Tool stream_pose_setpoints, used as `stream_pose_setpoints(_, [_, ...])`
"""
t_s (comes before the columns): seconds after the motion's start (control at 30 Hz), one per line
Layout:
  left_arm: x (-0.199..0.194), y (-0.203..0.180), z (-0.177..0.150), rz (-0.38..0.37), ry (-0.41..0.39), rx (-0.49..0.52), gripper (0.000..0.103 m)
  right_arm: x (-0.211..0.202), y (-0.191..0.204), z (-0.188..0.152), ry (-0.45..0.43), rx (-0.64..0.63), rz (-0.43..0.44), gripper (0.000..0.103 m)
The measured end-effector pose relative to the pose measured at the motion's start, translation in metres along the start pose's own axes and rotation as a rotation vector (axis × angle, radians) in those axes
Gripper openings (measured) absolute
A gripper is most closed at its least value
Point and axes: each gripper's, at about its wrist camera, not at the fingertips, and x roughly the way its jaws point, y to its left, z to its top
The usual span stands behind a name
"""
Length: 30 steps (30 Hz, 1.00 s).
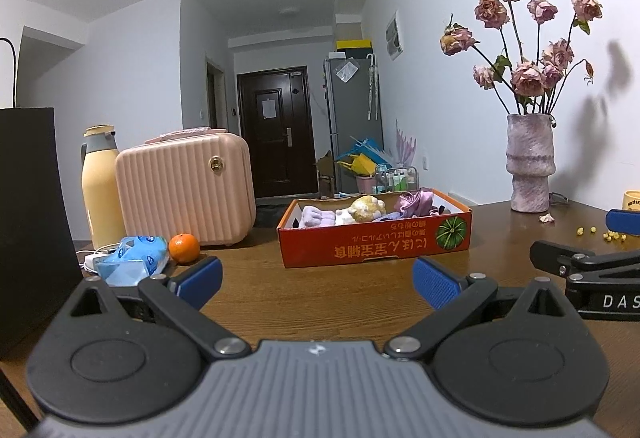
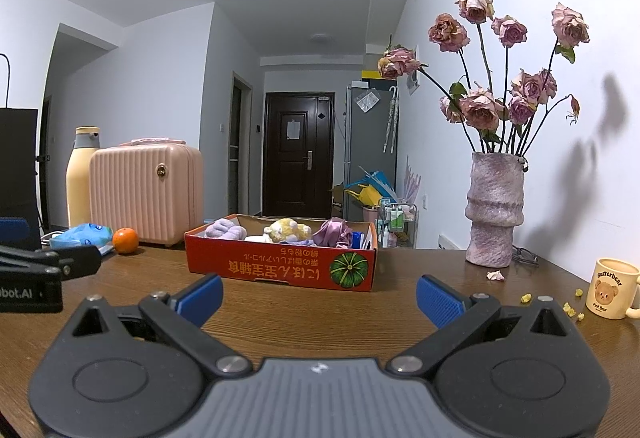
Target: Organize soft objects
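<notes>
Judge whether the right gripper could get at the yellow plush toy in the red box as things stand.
Probably yes: the right gripper is open, bare table lies ahead, and the plush toy sits uncovered in the open-topped box.

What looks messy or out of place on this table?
A fallen rose petal lies beside the vase of wilted roses, and small yellow bits are scattered near the bear mug. The red box has its print upside down from here.
</notes>
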Motion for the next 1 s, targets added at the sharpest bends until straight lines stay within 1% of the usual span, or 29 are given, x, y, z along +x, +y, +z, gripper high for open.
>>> stream_pose_setpoints(0.63, [-0.0006, -0.0002, 0.0001, 0.001, -0.003, 0.001, 0.103, -0.0001, 0.0003, -0.0002, 0.000, -0.001, 0.000, 0.103])
stream_pose_setpoints(1.0, [-0.0032, 0.0005, 0.0015, -0.012, -0.017, 0.002, 0.103, -0.0002, 0.0005, -0.0004, 0.000, -0.001, 0.000, 0.103])
